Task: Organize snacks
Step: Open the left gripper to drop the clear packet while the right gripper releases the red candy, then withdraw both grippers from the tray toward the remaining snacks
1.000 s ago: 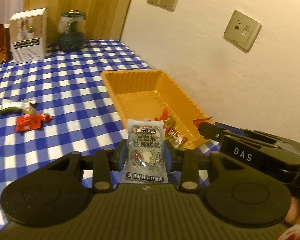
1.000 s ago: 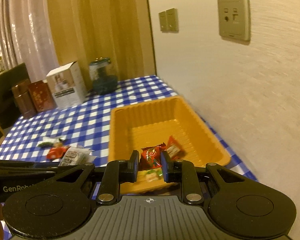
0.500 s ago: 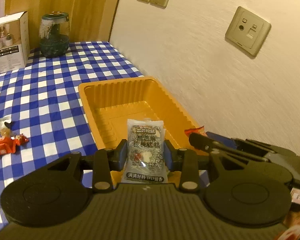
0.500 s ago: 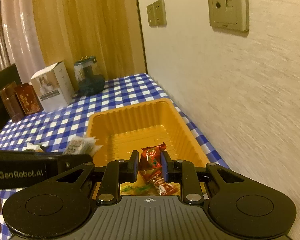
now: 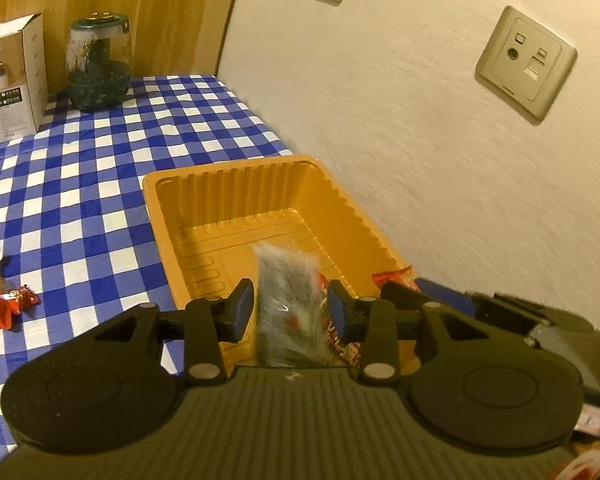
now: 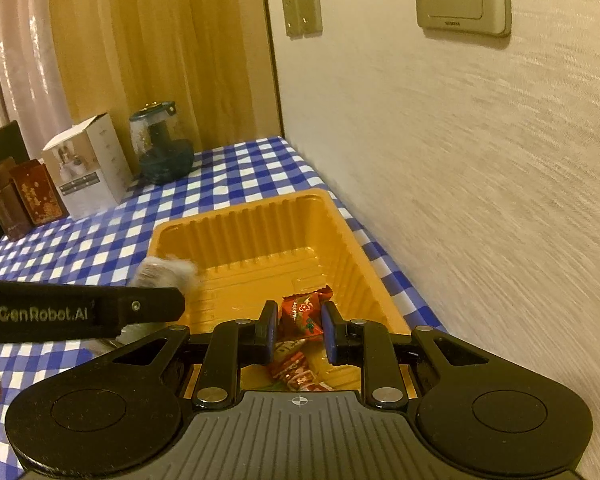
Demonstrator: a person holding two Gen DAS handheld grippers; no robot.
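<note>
Worktop [image 5: 80, 184] under a blue-and-white checked cloth carries everything, with a cream wall along its right edge. Far left of the left tool [image 5: 290, 306], a red-wrapped candy [image 5: 4, 306] lies on the cloth, well apart from the fingers. Ahead of that tool to the left stand a white printed carton [image 5: 10, 80] and a dark green glass jar [image 5: 98, 68]. The left tool's jaws have just been opening, and they now stand spread with a gap on either side of the blurred silver-grey foil snack packet [image 5: 290, 304], which sits between them without being pressed, over the near end of the ribbed orange plastic tray [image 5: 236, 196]. Beside it to the right, the right tool [image 6: 298, 326] has its blue pads pressed together on a red foil-wrapped candy [image 6: 302, 312], held above the tray's near right corner. Below that tool, more red and yellow wrapped sweets [image 6: 294, 372] lie on the tray floor.
</note>
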